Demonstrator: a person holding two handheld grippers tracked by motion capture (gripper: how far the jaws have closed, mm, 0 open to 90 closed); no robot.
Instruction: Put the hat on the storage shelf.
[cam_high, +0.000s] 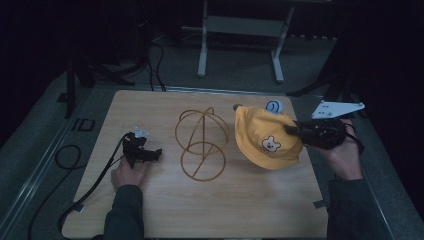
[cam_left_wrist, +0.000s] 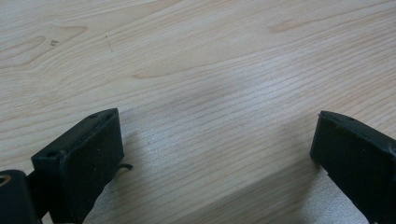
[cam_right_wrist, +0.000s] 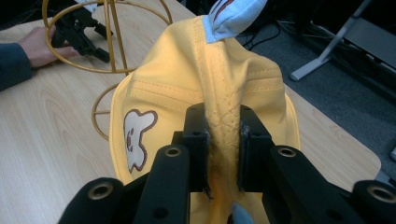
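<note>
Gripping the yellow hat (cam_high: 265, 137) with my right tongs (cam_high: 292, 130) at the moment, and the right gripper view shows it pretty clearly: both jaws are clamped on a bunched fold of the stitched yellow fabric (cam_right_wrist: 223, 126), pinched tight between the pads. The hat sits over at about 3 o'clock on the tabletop (cam_high: 240, 200), with its little bear patch (cam_high: 270, 145) facing toward me and a light blue ear bit (cam_high: 273, 106) sticking up at the far edge. Can't really tell whether the hat is resting on the wood or lifted a touch.

Just beside it, dead centre, is the gold wire stand (cam_high: 202, 145), a dome of hoops on a ring base. The hat's brim is near it but apart from it.

My left tongs (cam_high: 157, 154) are parked at about 9 o'clock, lying on the tabletop with my left hand (cam_high: 127, 175) on them. In the left gripper view the jaws stand wide apart with nothing but bare wood between them.
</note>
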